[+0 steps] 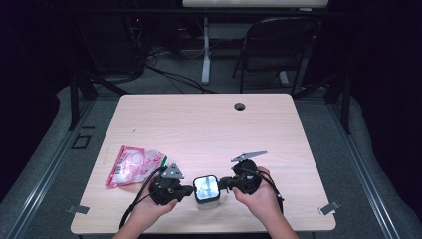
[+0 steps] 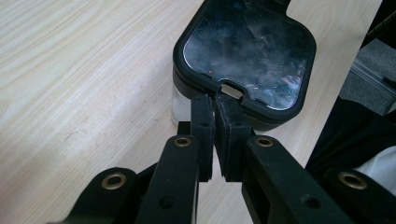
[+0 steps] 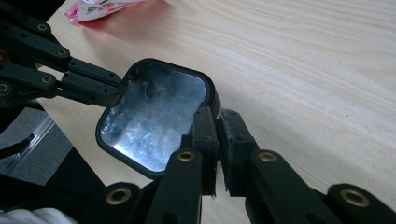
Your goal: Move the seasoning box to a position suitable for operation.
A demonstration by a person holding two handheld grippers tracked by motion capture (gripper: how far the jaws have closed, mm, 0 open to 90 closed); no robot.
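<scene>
A small clear container [image 1: 206, 188] with a black-rimmed, shiny square lid [image 2: 247, 51] stands near the table's front edge. My left gripper [image 1: 191, 189] meets it from the left. Its jaws are shut to a thin slit, and their tips [image 2: 215, 105] rest at the lid's rim by a small grey notch. My right gripper [image 1: 222, 184] comes in from the right, also shut, with its tips [image 3: 217, 116] against the lid's edge [image 3: 149, 112]. I cannot tell whether either pinches a thin tab. The right gripper view has the left gripper [image 3: 119, 86] touching the far rim.
A pink and white plastic packet [image 1: 133, 166] lies on the table left of the left hand. A cable hole [image 1: 240, 106] sits near the table's far edge. A dark chair [image 1: 278, 45] and cables stand on the floor beyond the table.
</scene>
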